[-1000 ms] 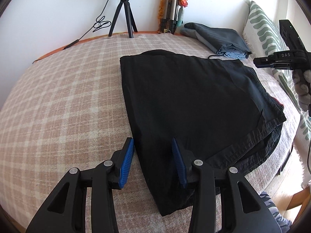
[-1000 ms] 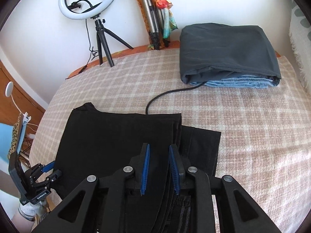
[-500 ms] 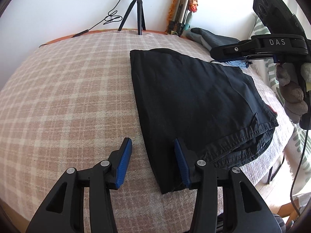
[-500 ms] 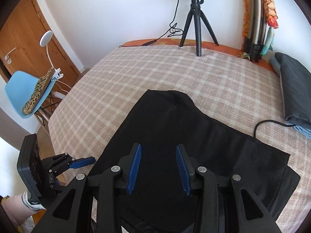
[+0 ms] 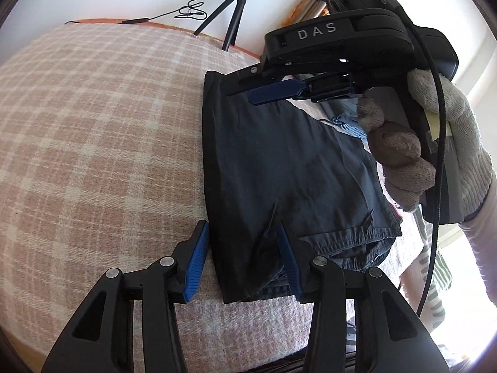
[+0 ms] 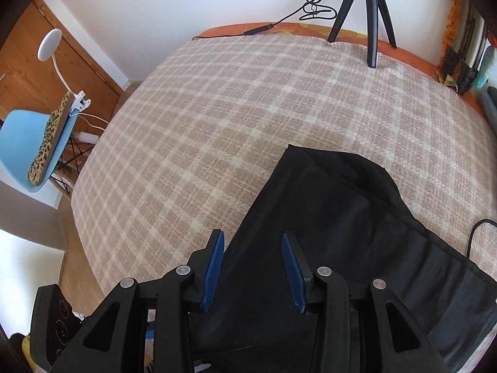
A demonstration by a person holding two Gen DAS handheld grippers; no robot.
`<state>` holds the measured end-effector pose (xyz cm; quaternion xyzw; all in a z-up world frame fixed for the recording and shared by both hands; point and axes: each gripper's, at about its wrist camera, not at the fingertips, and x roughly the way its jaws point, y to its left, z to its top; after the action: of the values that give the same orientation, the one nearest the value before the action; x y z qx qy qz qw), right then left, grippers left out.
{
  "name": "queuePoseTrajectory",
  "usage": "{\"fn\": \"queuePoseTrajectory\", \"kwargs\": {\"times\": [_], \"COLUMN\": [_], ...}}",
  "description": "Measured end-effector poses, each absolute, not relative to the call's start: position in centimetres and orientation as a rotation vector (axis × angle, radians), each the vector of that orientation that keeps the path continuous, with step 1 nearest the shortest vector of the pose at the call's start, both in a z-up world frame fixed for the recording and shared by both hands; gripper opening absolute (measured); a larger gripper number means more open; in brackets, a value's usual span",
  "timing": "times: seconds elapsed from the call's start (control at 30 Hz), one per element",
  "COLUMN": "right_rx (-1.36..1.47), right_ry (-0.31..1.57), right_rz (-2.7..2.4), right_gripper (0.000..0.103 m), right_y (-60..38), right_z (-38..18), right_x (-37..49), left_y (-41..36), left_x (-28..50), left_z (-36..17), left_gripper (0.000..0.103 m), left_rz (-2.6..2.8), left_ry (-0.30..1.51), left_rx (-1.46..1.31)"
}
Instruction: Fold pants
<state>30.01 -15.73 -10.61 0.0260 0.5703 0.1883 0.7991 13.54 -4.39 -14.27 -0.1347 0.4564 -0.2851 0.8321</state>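
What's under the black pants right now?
The black pants lie folded on the plaid blanket, which shows all around them. A cable runs up to their far edge. Anything beneath the fabric is covered.

Matt black woven cloth in the pants (image 5: 279, 168), faintly creased, with stitched hems. Rough, woolly plaid weave on the blanket (image 5: 102, 130), beige and cream. Matt black plastic on the left gripper (image 5: 243, 261) and right gripper (image 6: 253, 272), set with small shiny metal rivets; ribbed blue rubbery pads (image 6: 214, 269) along the fingers. Coarse grey knit on the glove (image 5: 435, 143). Matt black legs on the tripod (image 6: 363, 6), material unclear. Smooth, slightly glossy light-blue plastic on the chair (image 6: 21, 143), under a fuzzy leopard-print cushion (image 6: 51, 136). Warm, satin-finished wood on the door (image 6: 25, 71).
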Motion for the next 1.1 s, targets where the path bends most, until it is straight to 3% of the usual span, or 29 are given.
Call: {"fn": "queuePoseTrajectory", "kwargs": {"times": [0.63,0.77,0.83,1.0,1.07,1.1], "right_rx": [-0.218,-0.211,-0.182,-0.107,-0.072,-0.049], "right_ry": [1.354,1.327,1.316,1.281,1.264,1.256], "right_rz": [0.222,0.227,0.242,0.269,0.278,0.282], "right_gripper": [0.041,0.026,0.017,0.005,0.003,0.002], "right_y": [-10.5,-11.2,-11.8,-13.6,-14.0,-14.5], "right_z": [-14.0,-14.0,-13.9,-13.6,-13.2,-12.8], "right_x": [33.9,33.6,33.4,32.5,32.2,32.2], "left_y": [-5.6,-6.3,-6.2,-6.1,-6.2,-6.3], "left_x": [13.1,13.0,13.4,13.9,14.0,14.0], "left_z": [-13.1,-13.2,-13.5,-14.3,-14.4,-14.6], "left_gripper": [0.039,0.039,0.044,0.045,0.038,0.023], "left_rz": [-0.661,-0.641,-0.621,-0.606,-0.627,-0.636], "left_ry": [0.920,0.932,0.950,0.984,0.987,0.997], "left_rx": [-0.276,-0.254,-0.249,-0.293,-0.310,-0.321]}}
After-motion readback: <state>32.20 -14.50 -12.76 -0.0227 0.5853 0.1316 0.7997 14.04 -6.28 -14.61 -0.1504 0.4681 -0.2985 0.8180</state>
